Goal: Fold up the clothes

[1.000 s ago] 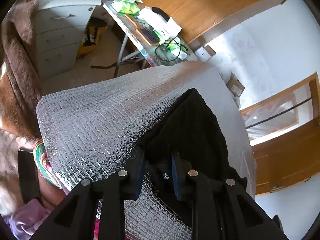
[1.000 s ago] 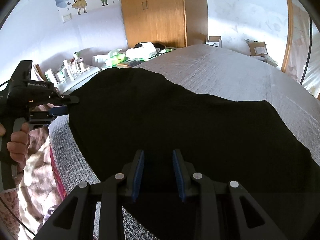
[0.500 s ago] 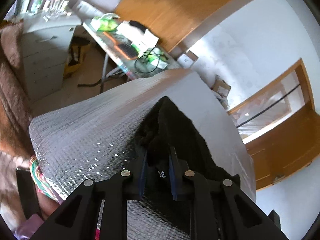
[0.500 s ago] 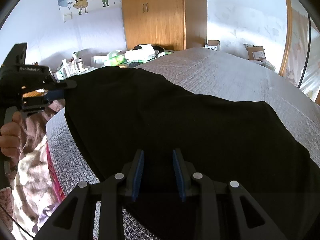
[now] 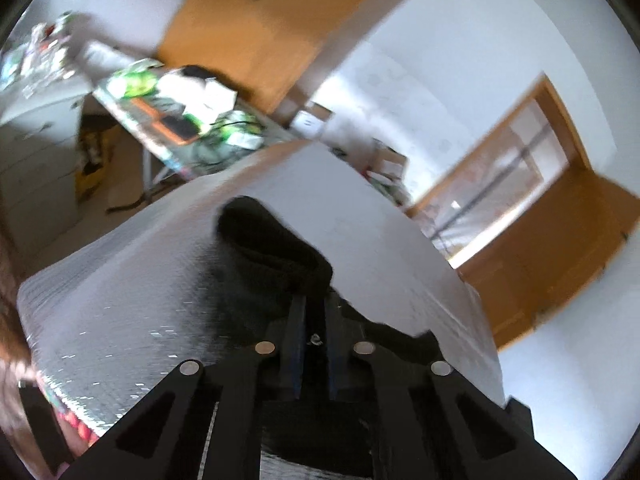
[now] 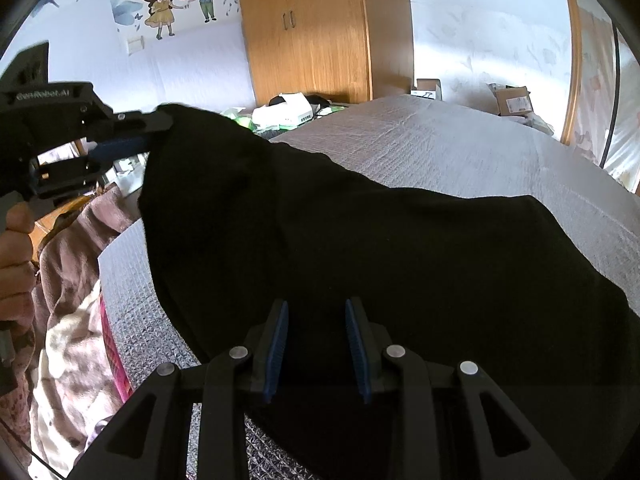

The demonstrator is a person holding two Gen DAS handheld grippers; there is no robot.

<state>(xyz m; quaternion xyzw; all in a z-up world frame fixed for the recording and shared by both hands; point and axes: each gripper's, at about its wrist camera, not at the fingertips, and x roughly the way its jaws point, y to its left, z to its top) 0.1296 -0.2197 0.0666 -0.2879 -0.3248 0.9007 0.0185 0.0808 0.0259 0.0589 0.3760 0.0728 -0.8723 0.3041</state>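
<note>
A black garment (image 6: 360, 240) lies spread over the silver quilted bed cover (image 6: 460, 140). My left gripper (image 5: 314, 304) is closing its jaws on one corner of the black garment (image 5: 272, 240), with the cloth pinched between the pads. In the right wrist view the left gripper (image 6: 156, 132) holds that corner raised above the bed's left edge, and a hand (image 6: 14, 248) grips its handle. My right gripper (image 6: 316, 312) hovers at the garment's near edge, fingers apart, with black cloth showing behind the gap and nothing pinched.
A cluttered table (image 5: 180, 120) and a white drawer unit (image 5: 32, 152) stand beyond the bed's far corner. A wooden wardrobe (image 6: 312, 32) is against the back wall, with cardboard boxes (image 6: 512, 98) to its right. A brown blanket (image 6: 72, 240) lies left of the bed.
The left gripper's jaws closed on the garment's corner, and it rose and rolled, lifting the cloth off the bed. The right gripper stayed still.
</note>
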